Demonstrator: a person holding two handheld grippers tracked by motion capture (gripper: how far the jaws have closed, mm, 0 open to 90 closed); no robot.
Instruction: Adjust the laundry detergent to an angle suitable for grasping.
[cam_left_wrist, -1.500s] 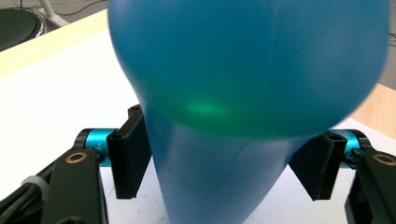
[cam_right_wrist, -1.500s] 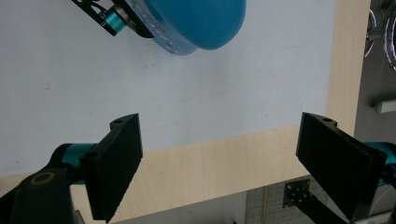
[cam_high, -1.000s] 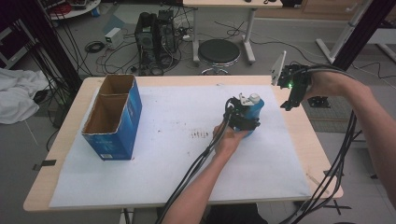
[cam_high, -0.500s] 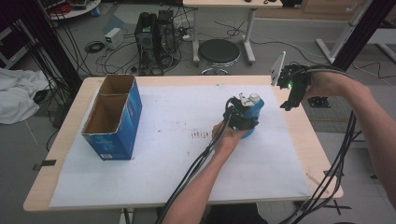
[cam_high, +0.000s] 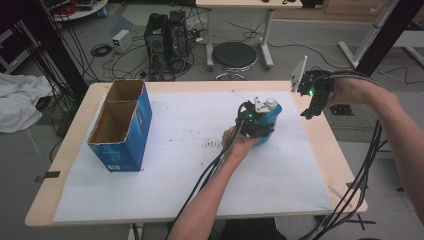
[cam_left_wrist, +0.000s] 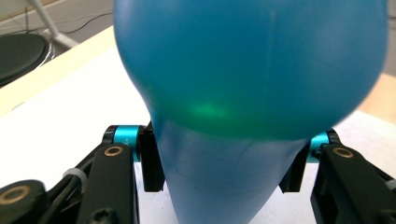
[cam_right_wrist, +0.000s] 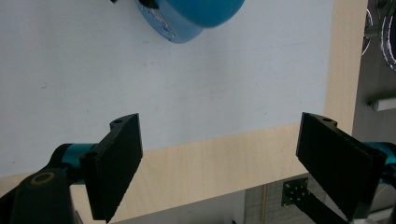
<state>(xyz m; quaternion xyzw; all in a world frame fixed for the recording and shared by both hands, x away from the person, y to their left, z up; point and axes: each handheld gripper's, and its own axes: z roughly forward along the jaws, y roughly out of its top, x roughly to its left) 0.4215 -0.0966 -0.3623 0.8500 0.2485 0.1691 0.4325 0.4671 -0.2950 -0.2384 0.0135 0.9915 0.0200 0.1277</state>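
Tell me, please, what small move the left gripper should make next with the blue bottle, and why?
Probably a gentle lift straight up. The left gripper has just been closing, and its pads now press on both sides of the blue bottle, which stands on the white sheet. The right gripper hangs open beyond the table edge, clear of the bottle, so nothing blocks the way up.

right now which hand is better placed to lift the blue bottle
Left. The left gripper is already shut on the blue bottle, pads on both sides; the right gripper hangs open over the table edge, apart from it.
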